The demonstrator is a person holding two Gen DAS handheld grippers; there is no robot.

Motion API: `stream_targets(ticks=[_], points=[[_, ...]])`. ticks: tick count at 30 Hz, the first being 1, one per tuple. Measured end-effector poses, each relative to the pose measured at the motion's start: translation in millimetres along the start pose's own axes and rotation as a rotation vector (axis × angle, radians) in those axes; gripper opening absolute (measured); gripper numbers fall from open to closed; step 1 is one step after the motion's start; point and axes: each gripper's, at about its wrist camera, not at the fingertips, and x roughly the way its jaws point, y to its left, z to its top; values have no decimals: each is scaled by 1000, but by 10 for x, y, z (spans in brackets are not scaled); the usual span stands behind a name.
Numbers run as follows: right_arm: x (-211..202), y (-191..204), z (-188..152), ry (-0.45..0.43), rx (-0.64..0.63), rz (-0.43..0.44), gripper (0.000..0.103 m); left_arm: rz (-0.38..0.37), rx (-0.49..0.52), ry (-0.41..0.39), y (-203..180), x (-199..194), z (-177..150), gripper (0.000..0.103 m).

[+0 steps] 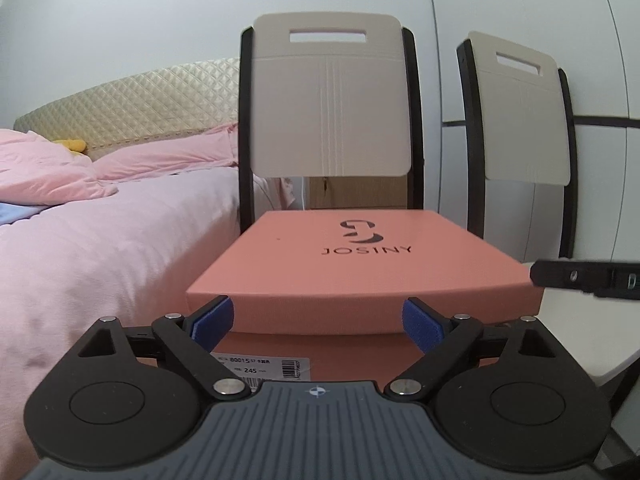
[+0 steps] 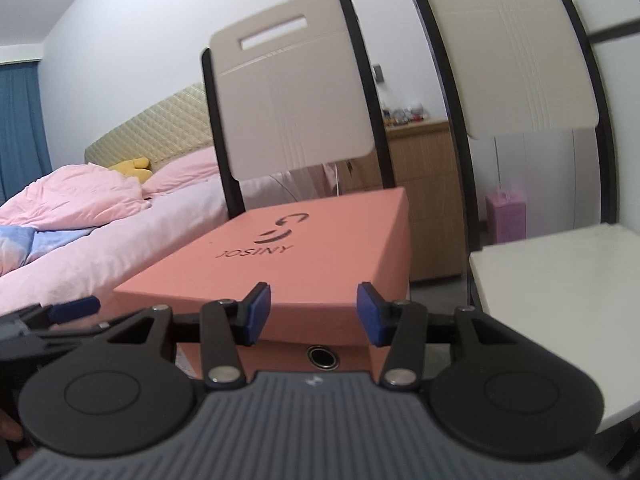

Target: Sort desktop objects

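progress: salmon-pink cardboard shoebox (image 1: 360, 264) sat lidded on near chair (image 1: 332, 92) | left tongs (image 1: 316, 318) gaped wide, right tongs (image 2: 314, 312) narrower, both empty | sorting barely begun, I judged

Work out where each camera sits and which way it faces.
Left wrist: on the left gripper, facing the pink box end-on; its neighbour's finger pokes in at right.
Right wrist: on the right gripper, facing the box's near corner; the left gripper's pad shows at left.
Both see the box, two chairs and the bed.
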Motion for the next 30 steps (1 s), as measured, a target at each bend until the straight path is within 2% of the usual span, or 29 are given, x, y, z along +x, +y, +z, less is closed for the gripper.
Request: stream_targets(ticks=[7,11,17,19,21,26,30], points=[[-297,32,-41,-48,-17,17,54,27,5,-43,-35,-478,109,103],[-473,38,-95,-65,-13,27,55,40,8,-82,-42,-643,149,103],[-632,146,-161,-105,-39,32,63,22,-15,-132,-2,-666,111,103],[-650,174,-169,-117,-49,28,73,53,-2,-140,40,-623,76,103],[-651,179,-171,-122,-45,29,77,85,-3,-153,114,-611,48,103],[-615,203,-191,-130,-24,33,83,120,-58,-159,302,-566,4,103],[-507,259,-220,-108,-36,24,86,163,-48,-161,331,-531,-42,103]])
